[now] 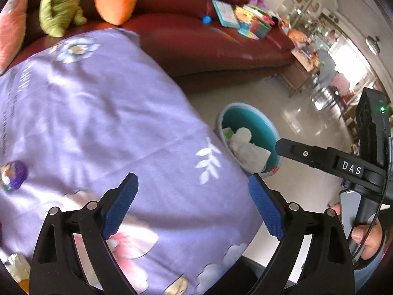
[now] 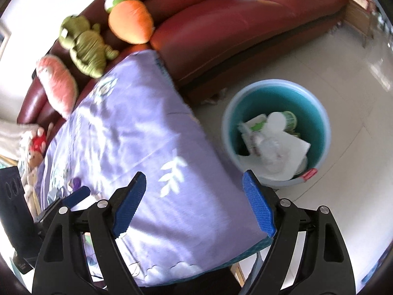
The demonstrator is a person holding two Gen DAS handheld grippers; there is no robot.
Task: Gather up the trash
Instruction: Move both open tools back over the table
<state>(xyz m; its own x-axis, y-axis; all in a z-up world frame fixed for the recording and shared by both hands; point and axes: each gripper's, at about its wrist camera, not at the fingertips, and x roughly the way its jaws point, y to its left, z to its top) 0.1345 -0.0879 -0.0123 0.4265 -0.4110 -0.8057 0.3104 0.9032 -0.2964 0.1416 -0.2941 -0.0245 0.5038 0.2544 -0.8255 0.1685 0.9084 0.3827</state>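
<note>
A teal bucket (image 2: 276, 91) stands on the floor beside the purple-clothed table (image 2: 127, 127) and holds white paper, a cup and wrappers (image 2: 275, 142). It also shows in the left wrist view (image 1: 255, 120). My left gripper (image 1: 194, 204) is open and empty above the purple cloth (image 1: 98, 113). A crumpled purple wrapper (image 1: 13, 175) lies on the cloth at the far left, and crumpled white paper (image 1: 17, 265) at the lower left edge. My right gripper (image 2: 194, 204) is open and empty over the table's edge, near the bucket. It also shows in the left wrist view (image 1: 307, 153).
A dark red sofa (image 2: 233, 19) runs behind the table, with plush toys: orange carrot (image 2: 130, 22), green frog (image 2: 83, 44), pink cushion (image 2: 59, 83). Books (image 1: 228, 14) lie on the sofa. A doll (image 2: 33, 152) sits left of the table. Pale tiled floor (image 2: 343, 184) surrounds the bucket.
</note>
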